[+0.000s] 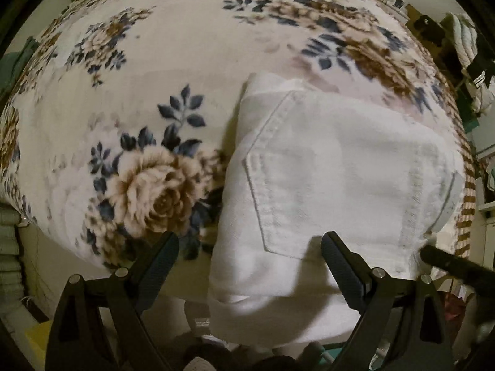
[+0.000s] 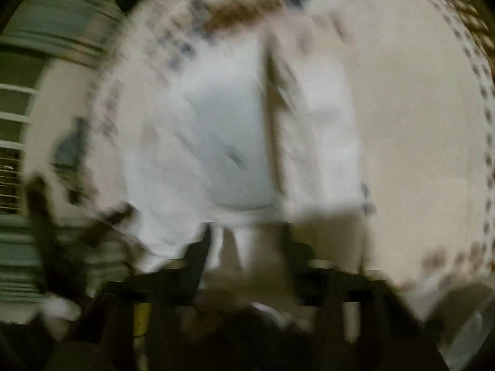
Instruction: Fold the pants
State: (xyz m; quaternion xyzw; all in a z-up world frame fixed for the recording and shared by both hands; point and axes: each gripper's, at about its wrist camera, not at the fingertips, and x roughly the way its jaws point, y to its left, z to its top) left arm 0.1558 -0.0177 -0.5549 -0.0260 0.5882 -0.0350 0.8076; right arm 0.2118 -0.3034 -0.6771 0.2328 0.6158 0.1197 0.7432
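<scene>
White pants [image 1: 334, 170] lie folded on a floral blanket [image 1: 154, 61], back pocket up, with their near end hanging over the bed's edge. My left gripper [image 1: 250, 262] stands open and wide, one finger on each side of that hanging end, and neither pad presses on the cloth. A dark blurred bar [image 1: 448, 262] crosses the pants' right corner. The right wrist view is badly smeared. It shows the white pants [image 2: 222, 130] on the blanket [image 2: 417, 123]. My right gripper [image 2: 244, 250] has its fingers drawn close, with a strip of white cloth between them. Blur hides whether they pinch it.
The bed's near edge runs just above my left fingers, and the floor lies below it. Folded greenish cloth [image 1: 9, 241] is stacked at the left, and also shows as blurred stacked layers [image 2: 46, 37]. Hanging clutter [image 1: 464, 40] fills the far right. The blanket's rope-patterned border [image 1: 464, 216] is by the pants.
</scene>
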